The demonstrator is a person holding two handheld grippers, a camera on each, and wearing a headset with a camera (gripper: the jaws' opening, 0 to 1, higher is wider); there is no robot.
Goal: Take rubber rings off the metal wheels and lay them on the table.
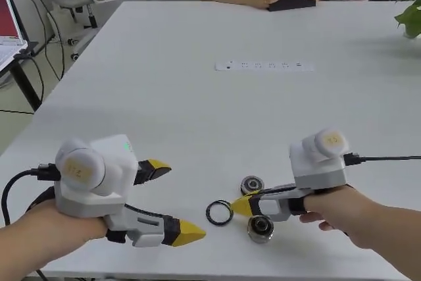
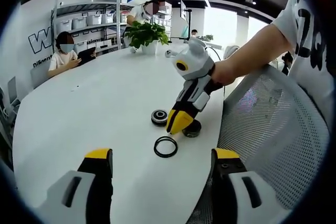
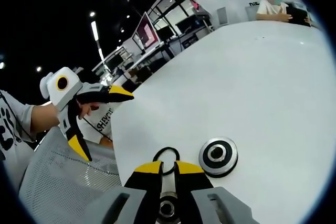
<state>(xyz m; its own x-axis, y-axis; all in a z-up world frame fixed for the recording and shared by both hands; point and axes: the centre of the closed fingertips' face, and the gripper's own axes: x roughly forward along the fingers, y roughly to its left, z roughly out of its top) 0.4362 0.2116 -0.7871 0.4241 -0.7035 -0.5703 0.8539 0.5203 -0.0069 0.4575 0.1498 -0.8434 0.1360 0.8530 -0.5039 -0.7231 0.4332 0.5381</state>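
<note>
rubber ring (image 1: 208,213) lies on the table (image 1: 197,110); right gripper (image 1: 237,206) pinched shut by the near metal wheel (image 1: 260,227), left gripper (image 1: 184,200) wide, empty. risk: shut tips bump that wheel and it rolls off the near edge.

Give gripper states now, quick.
Left gripper: open, empty.
Right gripper: shut, holding nothing; rubber ring lies loose just off its tip.

The left gripper (image 1: 177,199) and right gripper (image 1: 241,206) have white housings, black yellow-tipped jaws, black cables (image 1: 388,158).
</note>
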